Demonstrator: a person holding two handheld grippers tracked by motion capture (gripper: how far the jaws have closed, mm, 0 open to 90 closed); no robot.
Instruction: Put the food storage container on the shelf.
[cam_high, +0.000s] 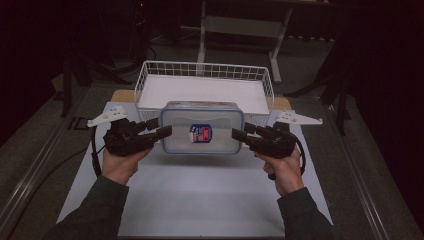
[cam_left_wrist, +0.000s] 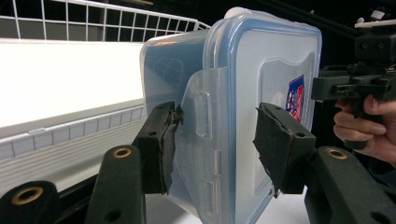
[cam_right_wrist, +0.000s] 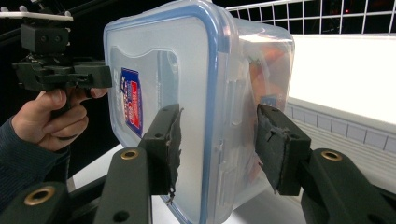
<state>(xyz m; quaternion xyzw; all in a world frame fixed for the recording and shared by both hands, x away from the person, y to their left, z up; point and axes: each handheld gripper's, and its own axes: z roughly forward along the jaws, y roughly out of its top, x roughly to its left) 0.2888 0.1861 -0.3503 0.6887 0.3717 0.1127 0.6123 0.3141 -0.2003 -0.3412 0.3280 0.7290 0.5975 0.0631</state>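
Container (cam_high: 202, 134) is hanging just in front of the wire basket (cam_high: 205, 70), off the white mat (cam_high: 200, 200); my left gripper (cam_high: 162, 133) and right gripper (cam_high: 239, 134) are clamping its opposite end latches. I am judging that both hands should be rising level together, keeping the lid flat while clearing the basket's near rim.

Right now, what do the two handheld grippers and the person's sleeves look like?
Both the left gripper and the right gripper are matte black, each topped by a pale grey three-cornered plate. Their jaws carry worn black pads and brass-ringed pivot holes. A black cable loops from each. The sleeves are dark grey.
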